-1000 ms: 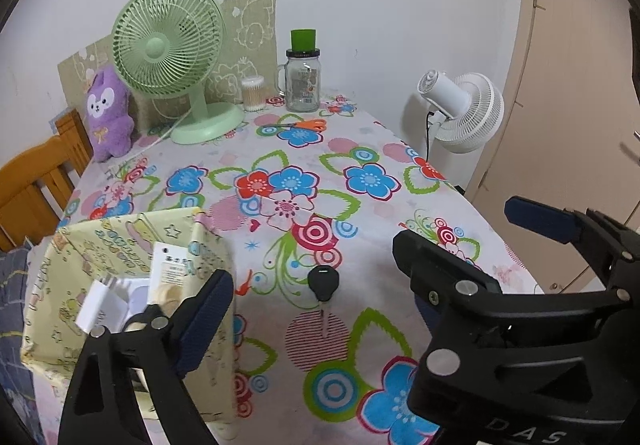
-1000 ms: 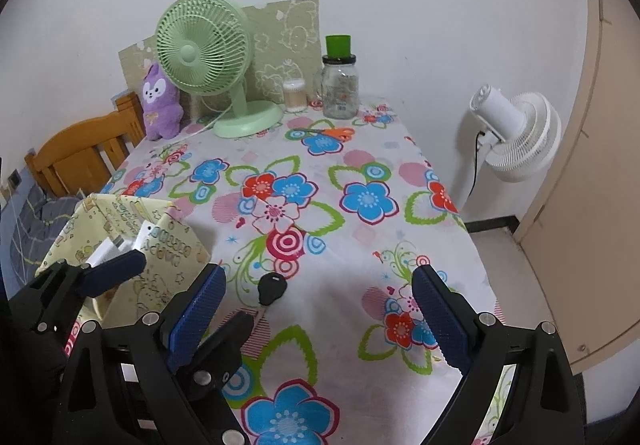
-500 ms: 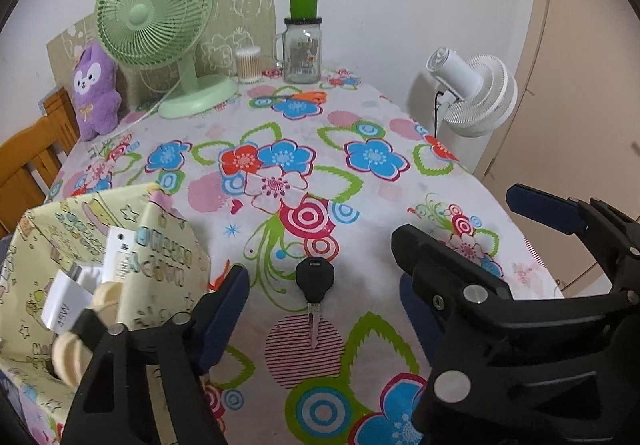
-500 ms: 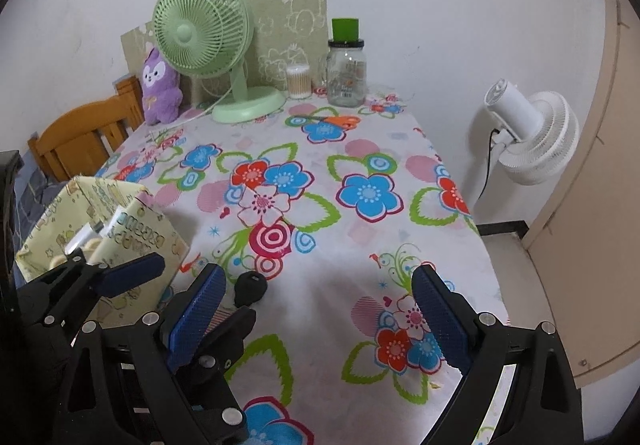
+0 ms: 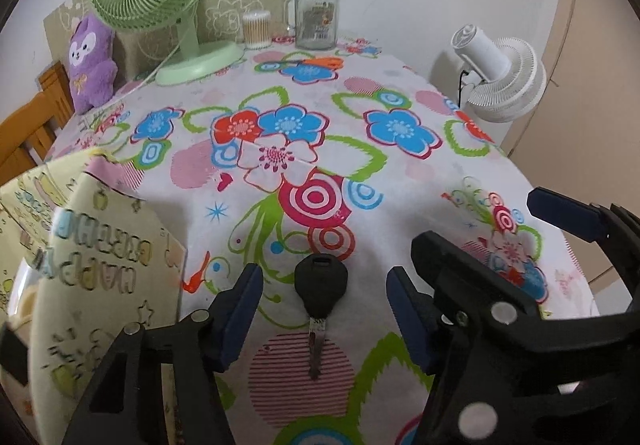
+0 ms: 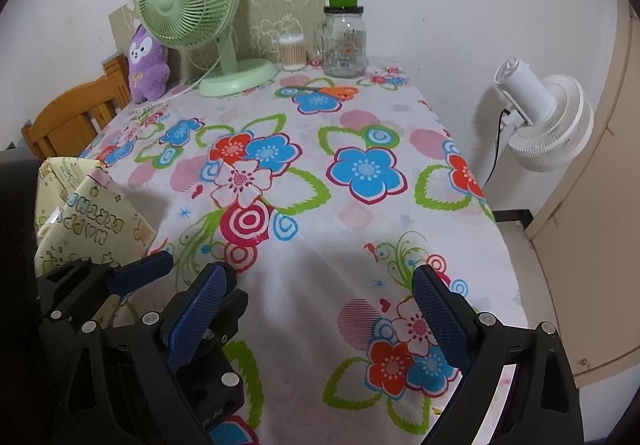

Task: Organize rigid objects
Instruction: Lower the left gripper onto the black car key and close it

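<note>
Key (image 5: 320,287) with a black plastic head and a bare metal blade lies flat on the flowered cloth of the bench (image 5: 400,173), directly ahead of the left tool (image 5: 322,309) and between its two blue pads (image 5: 240,309). The blade points back toward the tool and the head points away, so the long axis runs along the tool's own line, not across it. The jaws are closing with the key in the gap; neither pad touches it, and clear cloth shows on both sides of the head.

The right tool (image 6: 320,309) stands released, jaws wide, with only cloth between them. It sits just to the right of the left tool and a little further from the key, which its own view hides behind the left tool's body. The left hand looks the better placed to take the key.

Close on the left of the left tool stands a yellow gift bag (image 5: 80,285), printed "HAPPY BIRTHDAY"; it reads upside down from here. The glass jar (image 5: 316,21) far ahead bears a label too small to read.
</note>
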Demonstrator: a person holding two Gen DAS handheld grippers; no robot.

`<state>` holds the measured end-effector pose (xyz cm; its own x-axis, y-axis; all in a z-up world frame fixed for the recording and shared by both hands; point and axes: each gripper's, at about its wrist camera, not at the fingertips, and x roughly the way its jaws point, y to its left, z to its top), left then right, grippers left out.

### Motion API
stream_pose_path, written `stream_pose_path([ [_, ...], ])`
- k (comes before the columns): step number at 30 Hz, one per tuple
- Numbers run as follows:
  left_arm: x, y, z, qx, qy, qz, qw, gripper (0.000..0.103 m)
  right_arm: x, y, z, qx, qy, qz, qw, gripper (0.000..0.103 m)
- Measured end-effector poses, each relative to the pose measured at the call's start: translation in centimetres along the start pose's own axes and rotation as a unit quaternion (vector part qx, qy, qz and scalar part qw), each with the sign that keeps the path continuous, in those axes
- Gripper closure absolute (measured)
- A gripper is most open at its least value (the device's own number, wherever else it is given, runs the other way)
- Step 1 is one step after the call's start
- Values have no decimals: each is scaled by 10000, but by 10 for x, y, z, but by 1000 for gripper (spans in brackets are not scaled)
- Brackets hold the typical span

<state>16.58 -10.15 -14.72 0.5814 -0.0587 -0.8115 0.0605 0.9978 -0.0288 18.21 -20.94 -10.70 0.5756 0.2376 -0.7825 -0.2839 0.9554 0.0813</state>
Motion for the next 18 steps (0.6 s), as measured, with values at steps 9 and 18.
stream_pose_path([
  [9,18,2,3,-76,119,-22,9999,41,20,-3,1,25,173,-8,9998,7],
  [18,21,4,5,-25,-64,88,9999,52,31,-4,3,90,219,37,9997,7],
])
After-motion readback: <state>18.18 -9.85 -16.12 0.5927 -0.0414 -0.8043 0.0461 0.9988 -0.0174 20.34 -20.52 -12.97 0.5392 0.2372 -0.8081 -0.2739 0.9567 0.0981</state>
